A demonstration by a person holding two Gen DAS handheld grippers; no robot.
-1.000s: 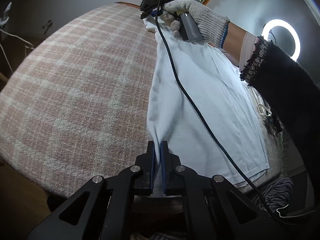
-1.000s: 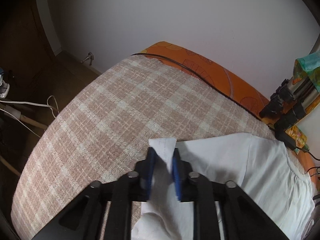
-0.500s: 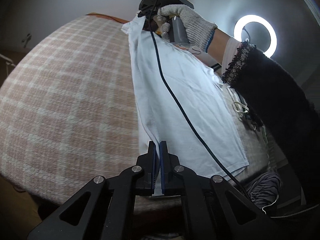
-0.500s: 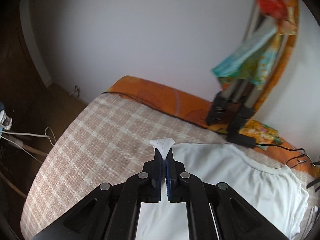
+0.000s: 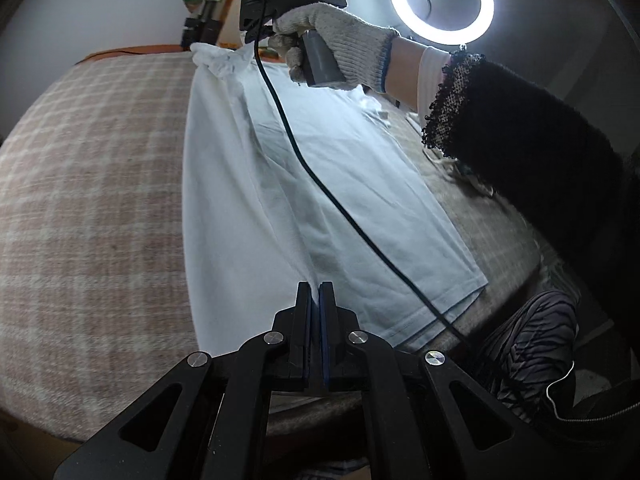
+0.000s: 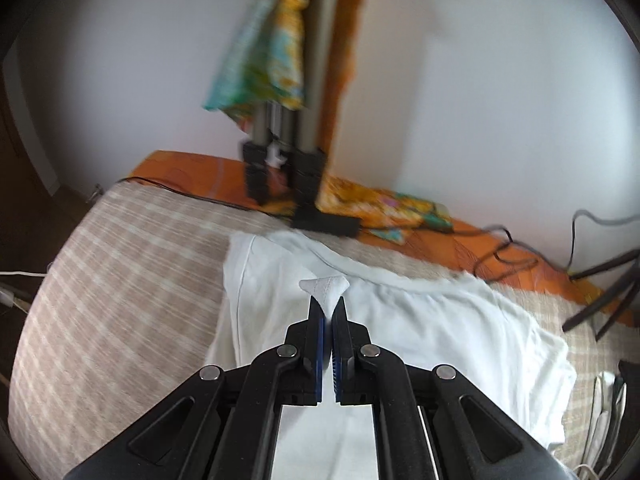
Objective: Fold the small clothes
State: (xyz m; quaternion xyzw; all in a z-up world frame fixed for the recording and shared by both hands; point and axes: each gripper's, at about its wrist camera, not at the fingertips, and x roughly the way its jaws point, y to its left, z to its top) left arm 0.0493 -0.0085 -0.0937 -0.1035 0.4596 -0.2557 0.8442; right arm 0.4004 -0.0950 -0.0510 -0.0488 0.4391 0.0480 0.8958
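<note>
A: Tongs status?
B: Left tongs [image 5: 319,290] clamped tight on the near edge of the white shirt [image 5: 340,200]. Right tongs [image 6: 329,306] closed on a far corner of it; a small tuft of cloth sticks out past the tips. Gloved right hand [image 5: 340,46] carries that gripper.
A: Shirt position?
B: On the bed, over the pink plaid blanket [image 5: 92,184]. The pinched edge is lifted in a ridge between the two tongs; the rest lies flat to the right.
A: Room to move?
B: Bare blanket all along the shirt's left side. Far edge is tight: tripod legs [image 6: 280,160] and a black cable [image 6: 192,196] sit just past the collar. Right edge: ring light [image 5: 442,0], striped fabric [image 5: 532,332] near the hem corner.
</note>
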